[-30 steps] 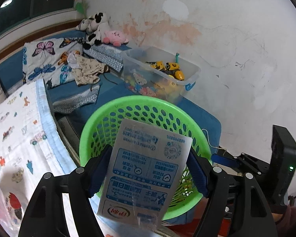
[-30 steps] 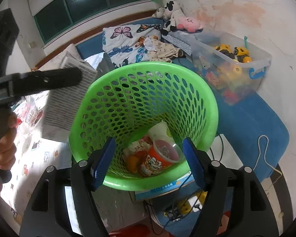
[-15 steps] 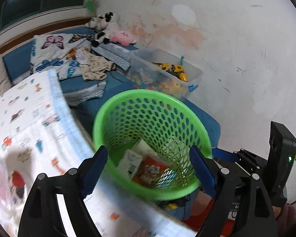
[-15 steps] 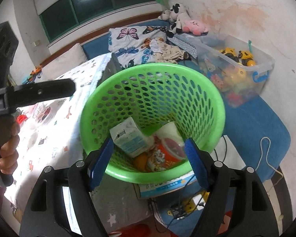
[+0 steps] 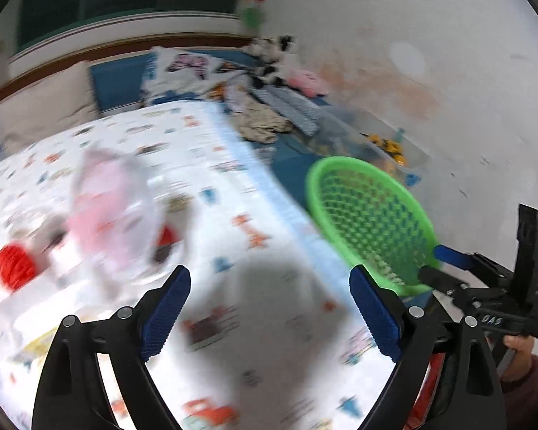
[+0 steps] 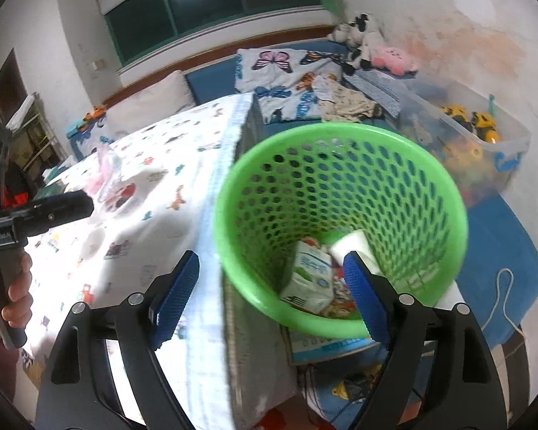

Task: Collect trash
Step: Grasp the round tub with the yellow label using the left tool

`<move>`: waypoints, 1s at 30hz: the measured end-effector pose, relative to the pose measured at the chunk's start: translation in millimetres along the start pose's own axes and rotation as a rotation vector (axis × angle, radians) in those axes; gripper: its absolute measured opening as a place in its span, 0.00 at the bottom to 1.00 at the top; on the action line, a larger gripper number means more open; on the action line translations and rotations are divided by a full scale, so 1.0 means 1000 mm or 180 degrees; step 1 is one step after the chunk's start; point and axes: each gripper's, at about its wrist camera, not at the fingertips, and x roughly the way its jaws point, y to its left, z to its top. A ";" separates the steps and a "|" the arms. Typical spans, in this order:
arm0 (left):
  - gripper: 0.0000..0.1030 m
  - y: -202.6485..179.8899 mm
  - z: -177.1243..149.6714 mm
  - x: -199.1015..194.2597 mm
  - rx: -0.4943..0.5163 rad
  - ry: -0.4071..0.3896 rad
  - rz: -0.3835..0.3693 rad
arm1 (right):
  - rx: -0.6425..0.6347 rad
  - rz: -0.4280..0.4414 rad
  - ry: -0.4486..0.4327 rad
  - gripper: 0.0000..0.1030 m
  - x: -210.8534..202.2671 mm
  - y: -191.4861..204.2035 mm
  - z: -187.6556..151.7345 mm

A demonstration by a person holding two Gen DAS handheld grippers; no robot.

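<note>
Left wrist view is blurring with motion, yet the left gripper point(image 5: 269, 308) is showing its blue-padded fingers spread wide apart with nothing between them, hanging over the patterned bedsheet point(image 5: 204, 215). A pinkish clear plastic bag point(image 5: 114, 211) is lying on that sheet, up and to the left of the gripper, too smeared to make out in detail. The green basket point(image 5: 369, 211) is sitting off the sheet's right edge, and the right gripper's black body is showing beyond the basket's near rim.

From the right wrist view, the right gripper point(image 6: 272, 294) is likewise standing open and holding nothing, its fingers straddling the near rim of the green basket point(image 6: 340, 222), one finger over the sheet's edge and the other over the basket's inside. Lying in the basket's bottom are a white and green milk carton point(image 6: 310, 276), a white cup point(image 6: 355, 247) leaning against the far side of the carton, and some colourful wrappers partly hidden under them. Behind the basket a clear toy bin point(image 6: 473, 143) is resting on a blue mat, and further back stuffed animals point(image 6: 373, 46) are sitting against the wall. Left of the basket, the patterned bedsheet point(image 6: 154, 193) is carrying the plastic bag point(image 6: 107, 168), with the left gripper's black body near it.
</note>
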 end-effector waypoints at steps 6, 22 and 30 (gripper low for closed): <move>0.90 0.046 -0.026 -0.027 -0.0247 -0.0188 0.0563 | -0.0148 0.0143 0.0029 0.81 0.012 0.029 0.006; 0.90 0.087 -0.058 -0.002 -0.0515 0.0016 0.1187 | -0.0345 0.0342 0.0129 0.82 0.035 0.066 0.010; 0.73 0.091 -0.062 0.011 -0.0637 0.0076 0.1267 | -0.0403 0.0383 0.0168 0.82 0.041 0.075 0.011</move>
